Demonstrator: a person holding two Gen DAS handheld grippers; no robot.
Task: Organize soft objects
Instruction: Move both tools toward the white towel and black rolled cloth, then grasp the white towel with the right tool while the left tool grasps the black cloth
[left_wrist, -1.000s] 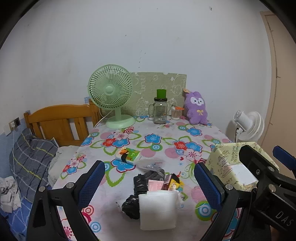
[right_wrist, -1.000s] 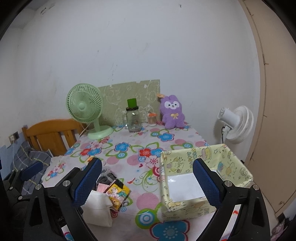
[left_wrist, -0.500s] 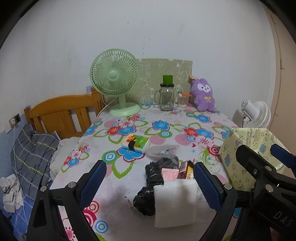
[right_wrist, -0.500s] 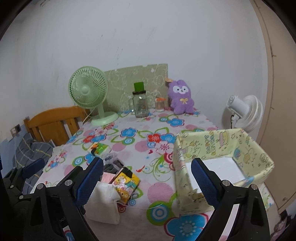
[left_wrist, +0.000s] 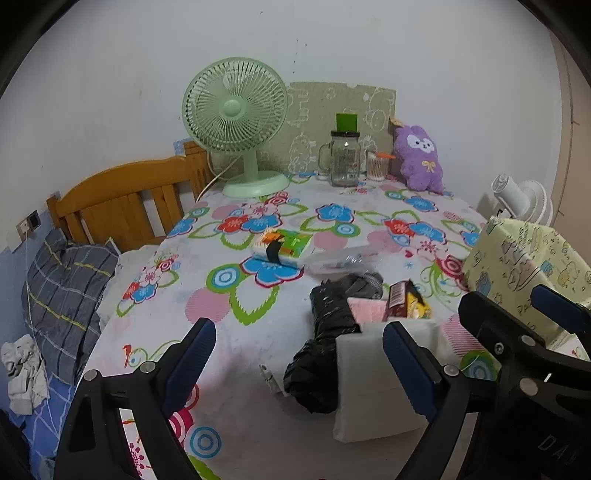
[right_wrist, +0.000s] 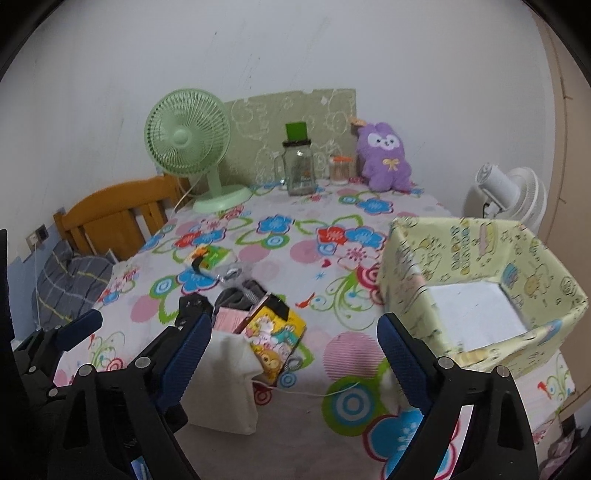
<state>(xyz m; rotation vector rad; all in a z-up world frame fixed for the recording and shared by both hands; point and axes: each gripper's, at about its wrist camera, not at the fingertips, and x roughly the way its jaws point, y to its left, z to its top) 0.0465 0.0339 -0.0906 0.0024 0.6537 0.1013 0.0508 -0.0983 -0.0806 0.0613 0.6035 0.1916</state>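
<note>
L claw (left_wrist: 299, 354) spread wide, jaws just been narrowing a bit, nothing gripped; bare floral cloth (left_wrist: 236, 354) lower centre gives room. White soft pad (left_wrist: 369, 387) lower right w/ crinkly black bag (left_wrist: 325, 354) beside; yellow fabric box (left_wrist: 524, 254) at right edge. R view: R claw (right_wrist: 293, 347) also released, jaws just been narrowing, empty; pad (right_wrist: 229, 384) lower left, glossy cartoon packet (right_wrist: 275, 339) touching it; box (right_wrist: 454, 243) open-topped, right, near table edge.
</note>
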